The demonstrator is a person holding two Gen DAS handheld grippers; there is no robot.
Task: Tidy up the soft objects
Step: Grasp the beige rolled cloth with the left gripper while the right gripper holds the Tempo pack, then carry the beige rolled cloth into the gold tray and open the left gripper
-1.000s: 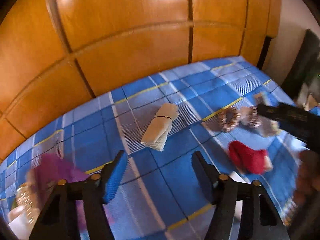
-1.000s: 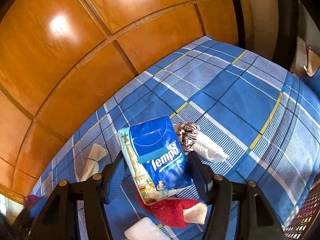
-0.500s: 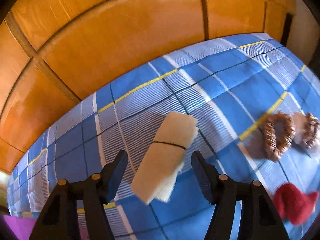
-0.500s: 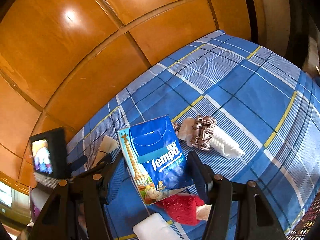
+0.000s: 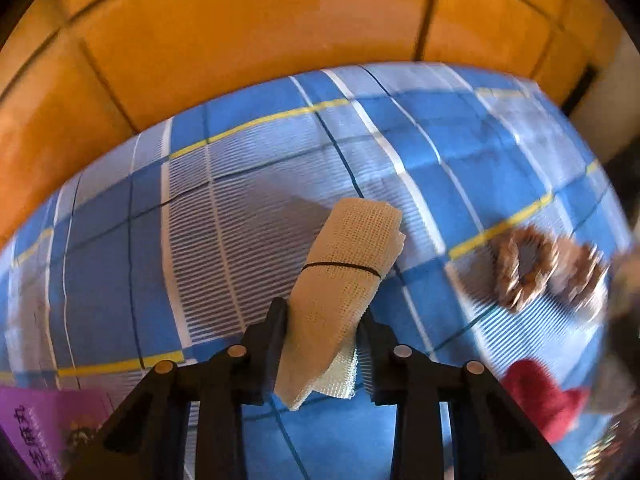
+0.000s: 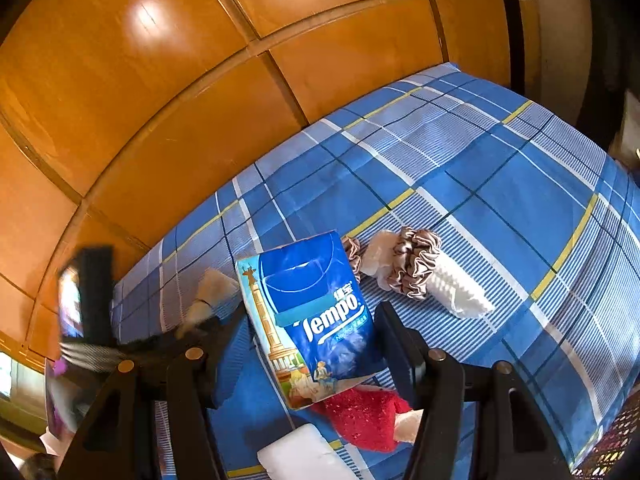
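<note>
The rolled beige mesh cloth [image 5: 340, 280] lies on the blue plaid bedspread [image 5: 224, 216], bound at its middle by a thin black band [image 5: 340, 266]. Its near end sits between the fingers of the left gripper [image 5: 322, 344], whose jaws are closing; the fingers already meet the cloth's sides at about 9 and 3 o'clock, so the roll looks pinched below the band. It is probably light and limp: the open weave should squash under the pads, and the far end, running toward 1 o'clock, may droop once lifted. A hold nearer the band, where the roll is tightest, would likely keep it from unrolling.

From the cloth, at 3 o'clock, lie two brown scrunchies [image 5: 524, 268], blurred, and at 4 o'clock a red fuzzy item [image 5: 540, 396]. A purple packet [image 5: 44, 424] shows at 8 o'clock.

The right gripper [image 6: 316, 332] stands about half open, clamped on a blue tissue pack [image 6: 316, 312] that fills the gap between its fingers. Beyond that, at 2 o'clock, lie a brown-and-white scrunchie [image 6: 416, 260] and a white ribbed piece [image 6: 460, 292]; a white pad [image 6: 300, 456] lies at 6 o'clock.
</note>
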